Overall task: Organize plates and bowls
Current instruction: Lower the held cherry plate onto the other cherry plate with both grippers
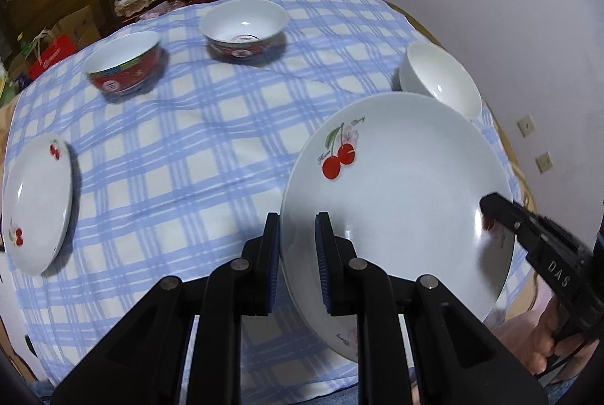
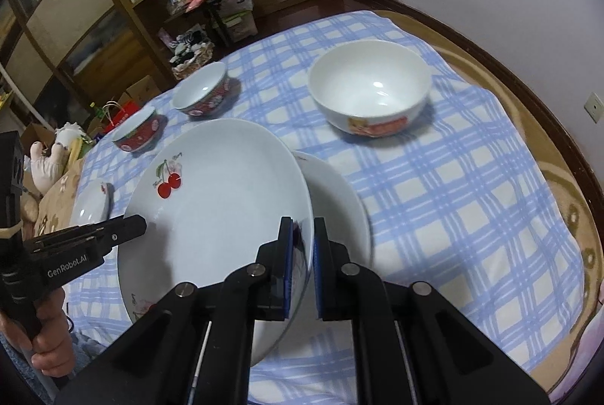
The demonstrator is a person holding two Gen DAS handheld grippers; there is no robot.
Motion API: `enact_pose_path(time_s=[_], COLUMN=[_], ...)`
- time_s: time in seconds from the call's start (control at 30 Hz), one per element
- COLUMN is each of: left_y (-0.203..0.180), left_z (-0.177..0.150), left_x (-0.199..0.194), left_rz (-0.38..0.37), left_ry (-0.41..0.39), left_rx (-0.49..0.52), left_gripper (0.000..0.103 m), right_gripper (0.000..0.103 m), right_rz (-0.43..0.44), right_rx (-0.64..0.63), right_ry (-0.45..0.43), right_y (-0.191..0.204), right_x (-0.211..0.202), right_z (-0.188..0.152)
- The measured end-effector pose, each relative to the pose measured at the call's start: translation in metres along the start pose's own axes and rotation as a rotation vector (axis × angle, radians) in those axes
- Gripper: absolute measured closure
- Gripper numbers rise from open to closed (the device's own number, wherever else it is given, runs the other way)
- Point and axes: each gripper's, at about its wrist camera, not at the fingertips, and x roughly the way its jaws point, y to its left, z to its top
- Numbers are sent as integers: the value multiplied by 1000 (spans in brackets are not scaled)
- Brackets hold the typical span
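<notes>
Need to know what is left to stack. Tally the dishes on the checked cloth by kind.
White cherry-print ceramic plates: 3, one held, one beneath it, one at the cloth's edge.
Round ceramic bowls: 3, red, blue-patterned, white.
Total: 6

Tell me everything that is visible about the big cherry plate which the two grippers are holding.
The cherry plate is round, white and glossy, seemingly ceramic, with a shallow well. Red cherries with a green leaf and small script are printed on its rim; fainter prints show elsewhere. It is tilted, lifted above the checked tablecloth. The left gripper pinches one edge, the right gripper the opposite edge. In the right wrist view it overlaps another white plate behind it.
</notes>
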Motion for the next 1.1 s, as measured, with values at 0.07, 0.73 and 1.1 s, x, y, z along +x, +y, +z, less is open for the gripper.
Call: enact_pose_path(time_s=[0.07,0.73,1.1], left_y=[-4,-10,-9], left_z=[-1,-10,-10], left_x=[6,43,53], left_rz=[0,14,19], left_ry=[7,63,85], left_rx=[10,25,23], left_gripper=[85,85,85], right_gripper=[93,93,93], right_rz=[-4,-15,-19], right_rx=[10,61,66], right_ry=[7,58,77], right_y=[-5,-25,-25], right_x=[3,29,36], right_z=[-2,-15,-15])
